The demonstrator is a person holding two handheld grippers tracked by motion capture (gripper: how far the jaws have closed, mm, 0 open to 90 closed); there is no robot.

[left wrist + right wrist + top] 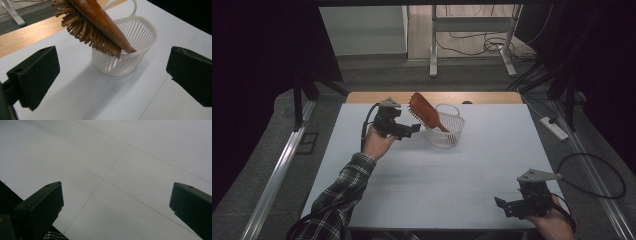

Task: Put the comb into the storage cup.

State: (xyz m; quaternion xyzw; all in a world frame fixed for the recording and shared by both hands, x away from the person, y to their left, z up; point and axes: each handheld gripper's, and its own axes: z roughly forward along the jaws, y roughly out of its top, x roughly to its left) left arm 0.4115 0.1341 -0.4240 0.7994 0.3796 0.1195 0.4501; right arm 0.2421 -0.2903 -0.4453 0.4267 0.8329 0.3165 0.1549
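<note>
Hairbrush (100,18), wooden and reddish-brown, stands tilted in a small white basket (140,37) toward the far middle of the white tabletop (437,170). Its handle end is down inside the basket, against the wall nearer to me, and its bristled head sticks up and out over the rim, leaning to my left. The bristles (short wooden pegs) face downward and toward me. The basket is slotted plastic with a looped handle at its far rim.

My left gripper (409,131) hovers just to the left of the basket, near the brush head but not touching it. In the left gripper view its two black jaws stand wide apart with nothing between them, and the basket and brush sit ahead in the gap. My left hand (377,144) wraps the gripper from below, and a plaid sleeve (342,192) runs back to the near edge of the tabletop.

My right gripper (508,206) rests low at the near right corner of the tabletop, well apart from the basket. Its jaws are also spread wide and hold nothing; the right gripper view looks between them at bare white surface crossed by thin seam lines.

Beyond the white surface a strip of wood (362,97) shows along the far edge.
</note>
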